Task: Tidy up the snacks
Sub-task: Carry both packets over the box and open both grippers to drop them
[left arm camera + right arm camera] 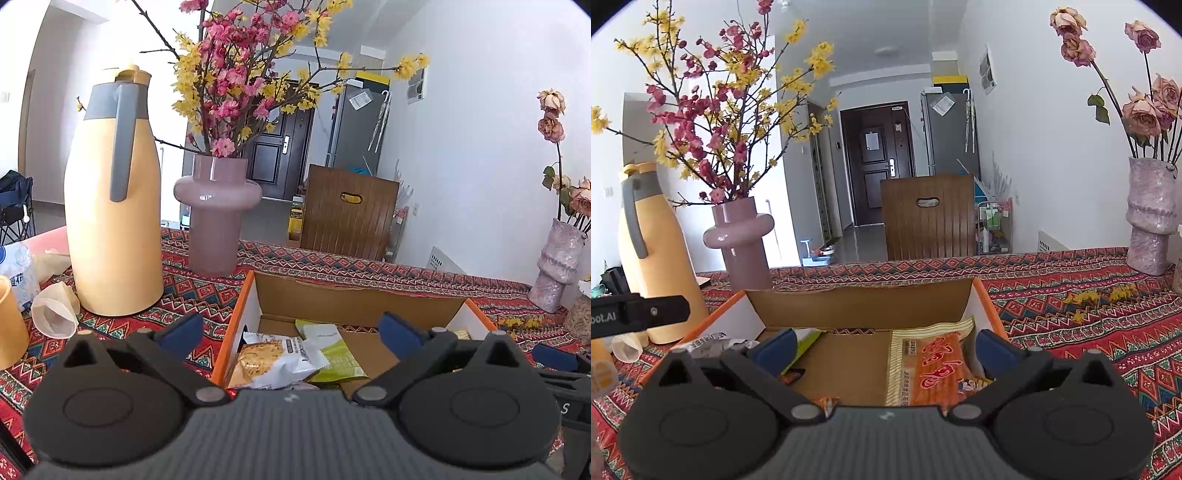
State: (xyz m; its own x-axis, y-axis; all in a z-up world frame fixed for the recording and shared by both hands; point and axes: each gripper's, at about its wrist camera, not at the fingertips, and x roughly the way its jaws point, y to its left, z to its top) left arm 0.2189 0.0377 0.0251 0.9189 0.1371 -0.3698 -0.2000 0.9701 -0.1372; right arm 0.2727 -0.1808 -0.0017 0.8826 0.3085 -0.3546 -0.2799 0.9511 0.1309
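Observation:
An open cardboard box (354,301) with orange edges sits on the patterned tablecloth. In the left wrist view it holds a white cracker packet (273,360) and a green packet (330,350). My left gripper (291,328) is open and empty above the box's near side. In the right wrist view the same box (864,306) holds an orange and gold snack bag (931,365) on its right side and a green packet (807,338) at the left. My right gripper (884,345) is open and empty over the box. The left gripper's body (639,314) shows at the left edge.
A yellow thermos jug (110,206) and a pink vase of blossoms (216,218) stand left of the box. A paper cup (55,310) lies on its side by the jug. A textured vase of dried roses (1150,218) stands far right. A wooden chair (929,216) is behind the table.

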